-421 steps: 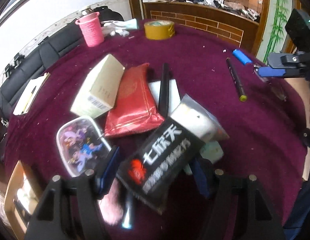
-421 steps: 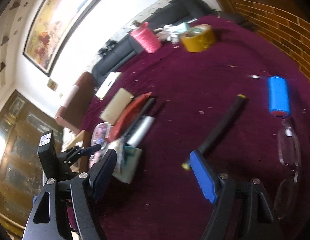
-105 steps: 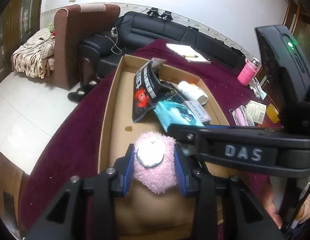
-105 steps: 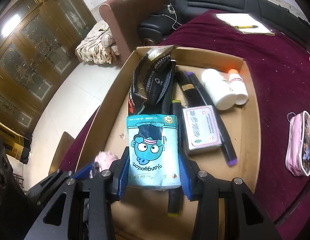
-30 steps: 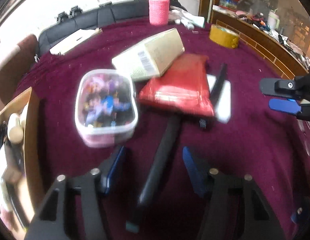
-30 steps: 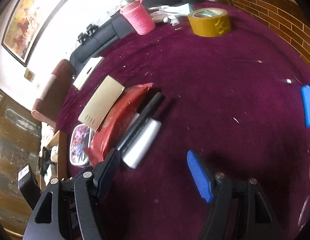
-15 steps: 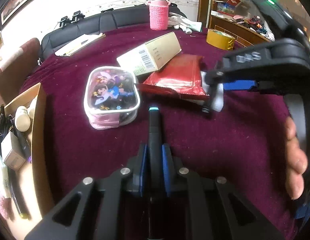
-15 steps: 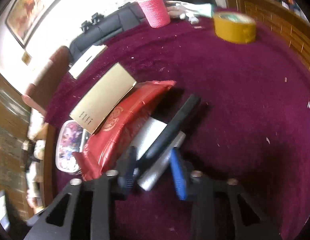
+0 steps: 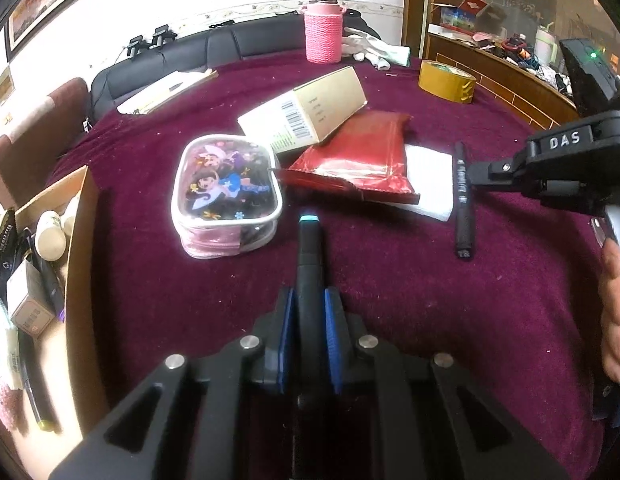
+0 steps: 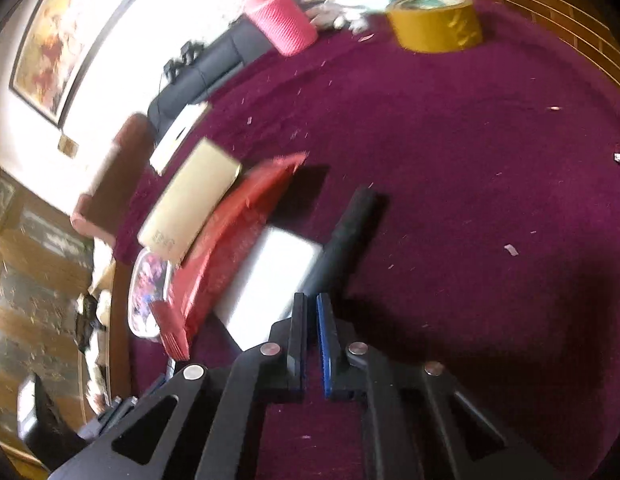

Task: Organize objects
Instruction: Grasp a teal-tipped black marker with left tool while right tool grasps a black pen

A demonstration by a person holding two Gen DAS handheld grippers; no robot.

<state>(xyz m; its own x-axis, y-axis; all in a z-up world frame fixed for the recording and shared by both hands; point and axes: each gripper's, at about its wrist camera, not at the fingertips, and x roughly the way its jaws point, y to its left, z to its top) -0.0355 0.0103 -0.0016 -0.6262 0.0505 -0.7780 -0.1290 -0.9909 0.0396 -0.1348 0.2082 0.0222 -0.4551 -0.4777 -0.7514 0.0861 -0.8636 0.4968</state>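
Note:
My left gripper (image 9: 310, 320) is shut on a black marker (image 9: 308, 248) whose teal tip points away over the maroon tablecloth. To the right lies a second black marker (image 9: 462, 204) beside a white packet (image 9: 427, 184). My right gripper (image 9: 475, 170) reaches it from the right side. In the right wrist view that gripper (image 10: 310, 320) is shut, with the near end of this marker (image 10: 345, 232) pinched at its tips. A cartoon pouch (image 9: 226, 188), a beige box (image 9: 306, 116) and a red packet (image 9: 357, 156) lie just beyond.
An open cardboard box (image 9: 80, 240) with bottles, pens and packets stands at the left table edge. A pink cup (image 9: 323, 32) and a yellow tape roll (image 9: 445, 80) sit at the far side. A hand (image 9: 613, 300) holds the right gripper. A black sofa is behind the table.
Both grippers went from open to shut. The left closed on the teal-tipped marker and lifted its end. The right came down over the second marker and closed on it.

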